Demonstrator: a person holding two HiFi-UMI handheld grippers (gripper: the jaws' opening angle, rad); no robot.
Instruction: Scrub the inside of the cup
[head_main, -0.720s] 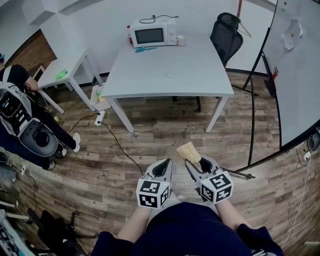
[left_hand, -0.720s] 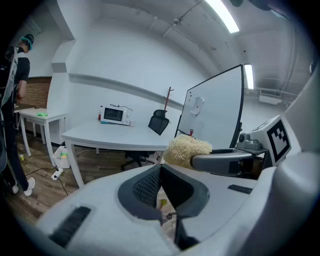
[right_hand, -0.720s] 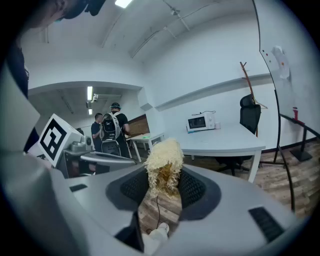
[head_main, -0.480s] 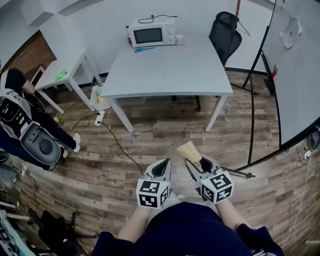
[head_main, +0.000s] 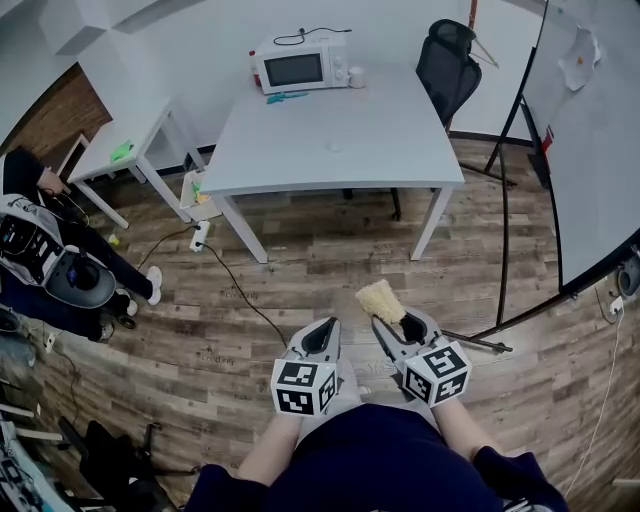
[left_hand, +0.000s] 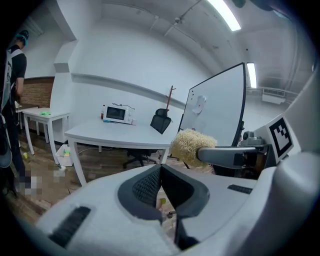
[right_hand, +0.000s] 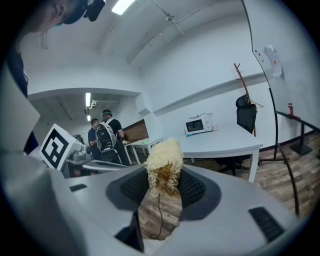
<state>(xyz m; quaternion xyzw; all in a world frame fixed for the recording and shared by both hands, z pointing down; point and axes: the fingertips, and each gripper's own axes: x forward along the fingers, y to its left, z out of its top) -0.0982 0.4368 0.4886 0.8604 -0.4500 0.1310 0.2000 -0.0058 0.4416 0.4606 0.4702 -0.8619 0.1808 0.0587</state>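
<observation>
Wood-plank floor (head_main: 300, 270) underfoot. Right gripper (head_main: 395, 325) clenched the base of a pale yellow fibrous scrub pad (head_main: 380, 301) — light, soft, springy, we judged; left gripper (head_main: 322, 337) sat closed, empty.

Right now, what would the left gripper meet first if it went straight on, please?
Probably the floor short of the table: the left gripper tilts slightly down and nothing stands between, though depth is unclear.
</observation>
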